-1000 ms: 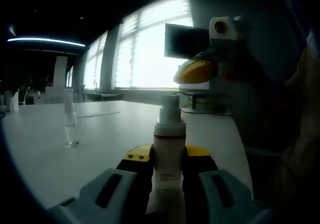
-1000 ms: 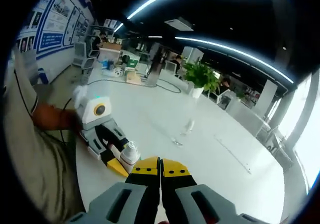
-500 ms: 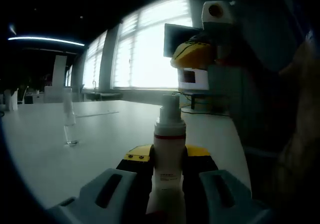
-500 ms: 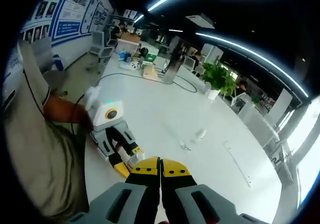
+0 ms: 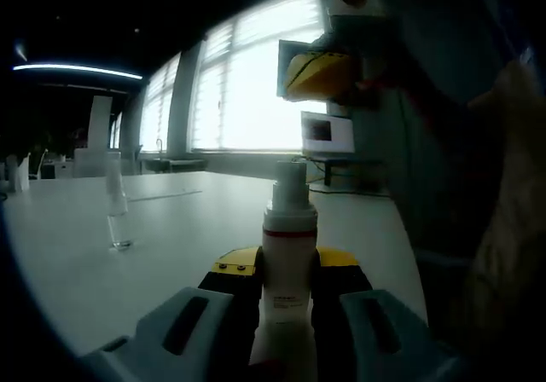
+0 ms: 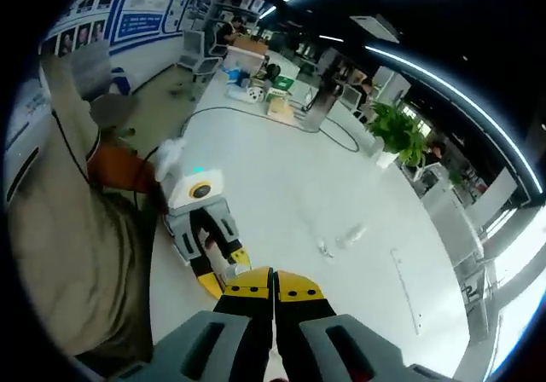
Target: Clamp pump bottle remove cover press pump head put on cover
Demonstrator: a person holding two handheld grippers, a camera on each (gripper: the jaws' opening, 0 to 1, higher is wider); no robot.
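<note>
A white pump bottle [image 5: 288, 228] with a red band stands upright on the white table [image 5: 188, 220], and my left gripper [image 5: 288, 259] is shut on its body with the yellow-tipped jaws on either side. The bare pump head points up. Its clear cover [image 5: 117, 216] stands apart on the table to the left. My right gripper [image 5: 317, 71] hangs high above the bottle with its jaws together. In the right gripper view, the right gripper [image 6: 274, 278] is shut on nothing, and far below it are the left gripper [image 6: 205, 228] and the clear cover [image 6: 345, 235].
Bright windows and a small screen [image 5: 328, 133] lie beyond the table's far edge. A person's sleeve and shirt [image 6: 68, 228] fill the left of the right gripper view. A cable [image 6: 256, 113], boxes [image 6: 277, 101] and a plant [image 6: 399, 135] sit at the table's far end.
My right gripper has risen, still shut, farther above the pump head. The left gripper, bottle and cover have not moved.
</note>
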